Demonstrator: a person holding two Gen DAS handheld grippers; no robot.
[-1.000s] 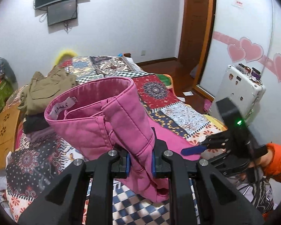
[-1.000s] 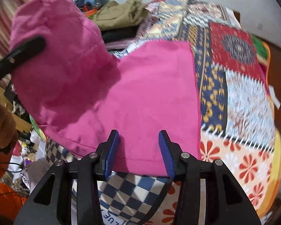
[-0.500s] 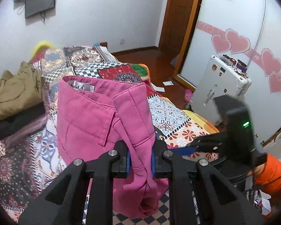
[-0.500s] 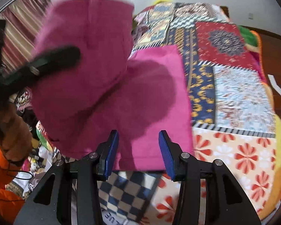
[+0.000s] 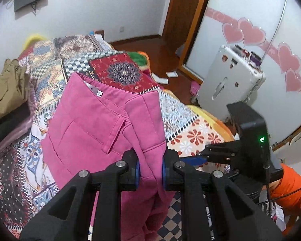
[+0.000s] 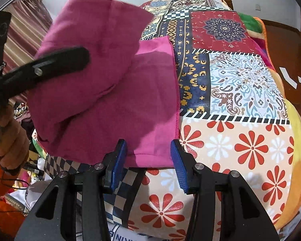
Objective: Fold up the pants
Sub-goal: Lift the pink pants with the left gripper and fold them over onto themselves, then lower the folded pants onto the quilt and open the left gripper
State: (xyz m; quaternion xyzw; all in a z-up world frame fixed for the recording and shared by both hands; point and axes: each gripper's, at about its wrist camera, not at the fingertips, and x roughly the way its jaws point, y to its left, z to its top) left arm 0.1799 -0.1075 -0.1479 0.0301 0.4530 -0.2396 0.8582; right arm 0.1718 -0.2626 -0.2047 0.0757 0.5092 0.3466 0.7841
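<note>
The pink pants [image 5: 102, 132] lie partly on the patchwork bedspread [image 5: 118, 74]. My left gripper [image 5: 150, 171] is shut on a bunched fold of them near the waistband and holds that end lifted and doubled over. In the right wrist view the raised pink pants [image 6: 94, 46] hang over the flat leg part [image 6: 150, 108], with the left gripper's finger [image 6: 50, 68] across them. My right gripper [image 6: 148, 165] stands open just at the near hem of the pants; nothing is pinched between its blue pads. It also shows at the right of the left wrist view as the right gripper [image 5: 192, 159].
Olive and dark clothes [image 5: 8, 92] are piled at the bed's left side. A white suitcase [image 5: 230, 82] stands on the wooden floor beside the bed, near a door. A person's orange sleeve [image 5: 291, 190] and hand [image 6: 12, 140] hold the grippers.
My left gripper has carried the lifted waistband end forward and lower over the flat legs. The right gripper has kept open and shifted slightly along the near hem.
</note>
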